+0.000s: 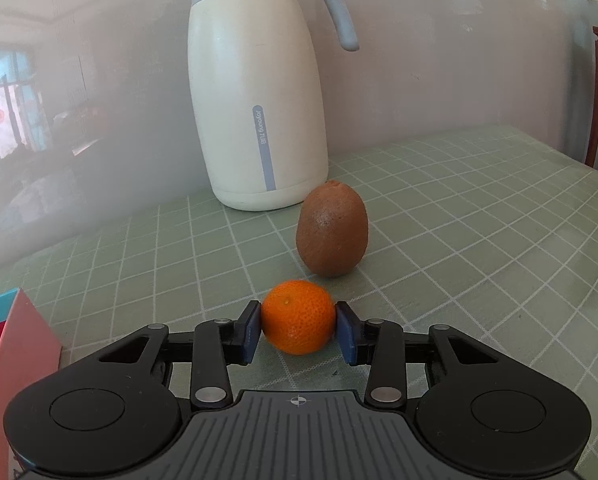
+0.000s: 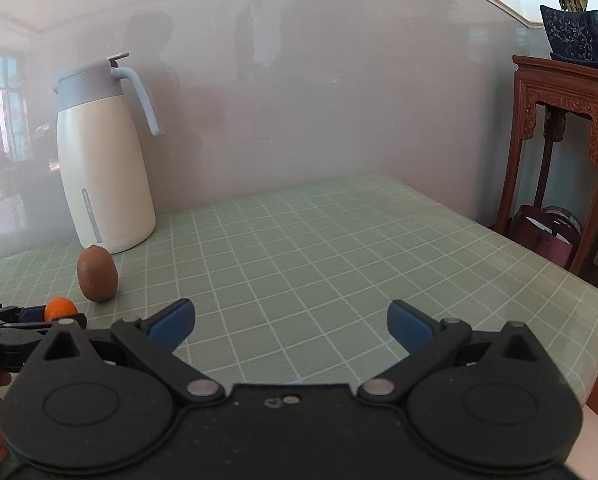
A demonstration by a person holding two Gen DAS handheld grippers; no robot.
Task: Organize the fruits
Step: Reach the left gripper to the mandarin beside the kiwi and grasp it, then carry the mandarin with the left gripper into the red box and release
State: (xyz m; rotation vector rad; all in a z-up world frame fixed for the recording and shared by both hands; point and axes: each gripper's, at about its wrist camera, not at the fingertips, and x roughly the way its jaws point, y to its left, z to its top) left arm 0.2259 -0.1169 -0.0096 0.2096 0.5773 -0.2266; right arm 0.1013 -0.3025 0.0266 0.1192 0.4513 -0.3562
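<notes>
**Left Tool Clamped on Orange; Right Tool Released**

Green grid-patterned covering spans the desk (image 2: 339, 240), which stands against a pale grey wall.

1. Left tool (image 1: 298, 326): both blue pads press against opposite sides of the orange (image 1: 298, 316). The fruit sits between the pads at the level of the desk surface; whether it rests on the desk or is raised just clear of it cannot be determined. In the right wrist view, the same orange (image 2: 61, 307) appears at the far left edge, held in the left tool (image 2: 43, 314).

2. Right tool (image 2: 291, 320): fingers spread wide apart, nothing between them, positioned over a bare section of the desk.

3. Kiwi (image 1: 332, 229): stands upright on its end just beyond the orange, apart from it.

4. Thermal jug (image 1: 255, 96): cream body, grey lid and handle, upright behind the kiwi, close to the wall.

5. Red-and-teal box (image 1: 7, 360): partly visible at the left edge of the left wrist view.

6. Carved wooden stand (image 2: 559, 128): beside the desk on the right, carrying a blue planter (image 2: 575, 36).
</notes>
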